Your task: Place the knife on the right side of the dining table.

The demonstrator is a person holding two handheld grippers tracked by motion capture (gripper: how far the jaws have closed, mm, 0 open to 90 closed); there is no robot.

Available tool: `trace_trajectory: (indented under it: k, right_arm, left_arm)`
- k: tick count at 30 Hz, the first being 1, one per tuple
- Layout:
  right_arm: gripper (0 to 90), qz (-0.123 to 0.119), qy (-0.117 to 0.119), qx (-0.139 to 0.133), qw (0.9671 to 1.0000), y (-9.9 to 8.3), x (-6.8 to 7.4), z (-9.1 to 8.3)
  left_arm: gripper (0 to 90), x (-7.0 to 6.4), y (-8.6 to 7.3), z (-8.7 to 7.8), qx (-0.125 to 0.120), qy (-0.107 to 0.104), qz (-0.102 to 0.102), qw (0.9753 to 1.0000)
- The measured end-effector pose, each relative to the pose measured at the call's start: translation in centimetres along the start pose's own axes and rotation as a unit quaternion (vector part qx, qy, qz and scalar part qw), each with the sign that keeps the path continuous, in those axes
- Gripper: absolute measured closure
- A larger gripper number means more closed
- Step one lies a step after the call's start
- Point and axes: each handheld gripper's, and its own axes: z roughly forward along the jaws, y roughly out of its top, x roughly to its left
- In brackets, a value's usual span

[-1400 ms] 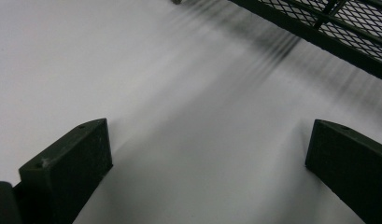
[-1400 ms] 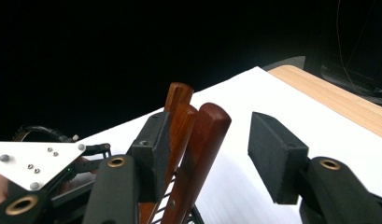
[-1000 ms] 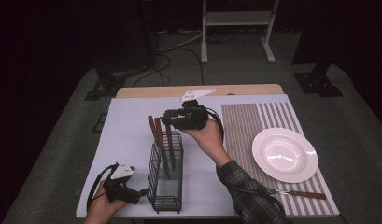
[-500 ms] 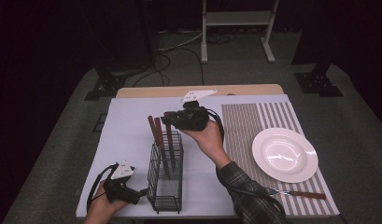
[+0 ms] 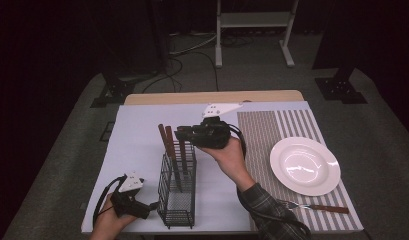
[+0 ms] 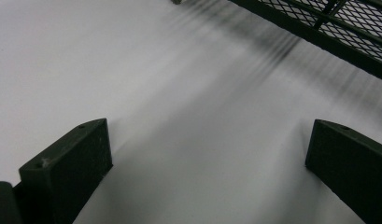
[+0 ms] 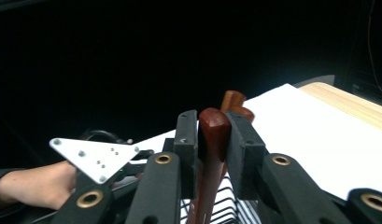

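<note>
In the high view we find the right gripper [image 5: 184, 135] above the far end of the wire caddy [image 5: 178, 192], holding a wooden-handled utensil [image 5: 183, 156] standing inside it, while the left gripper [image 5: 147, 207] rests just beside the caddy's near end. In the left gripper view we note its jaws wide apart over bare white cover, the caddy [image 6: 328, 28] just beyond. In the right gripper view we record the jaws clamped on the utensil's handle [image 7: 213, 140], above the caddy.

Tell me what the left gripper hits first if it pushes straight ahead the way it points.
Probably the black wire basket: the open left gripper points along the white table cover toward its base, though depth is unclear.
</note>
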Motion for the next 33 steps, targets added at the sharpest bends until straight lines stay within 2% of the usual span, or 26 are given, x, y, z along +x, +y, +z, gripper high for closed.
trace_trajectory:
  k: [6,12,15,22,33]
  right_arm:
    - [76.7,-0.005,0.011,-0.007,0.9999,-0.3,0.9,-0.5]
    - [78.3,-0.021,0.005,-0.012,0.9997,-0.4,1.6,-0.7]
    - [78.6,-0.02,0.004,-0.015,0.9997,-0.3,1.7,-0.7]
    - [79.0,-0.022,-0.002,-0.023,0.9995,0.3,1.7,-0.8]
    - [79.3,-0.037,-0.012,-0.032,0.9987,2.0,2.1,-1.7]
  left_arm:
    - [0.0,0.0,0.0,0.0,0.0,0.0,0.0,1.0]
    - [0.0,0.0,0.0,0.0,0.001,0.0,0.0,1.0]
    - [0.0,0.0,0.0,0.0,0.0,0.0,0.0,1.0]
    - [0.0,0.0,0.0,0.0,0.001,-0.001,-0.001,1.0]
    - [0.0,0.0,0.0,0.0,-0.001,-0.001,-0.001,1.0]
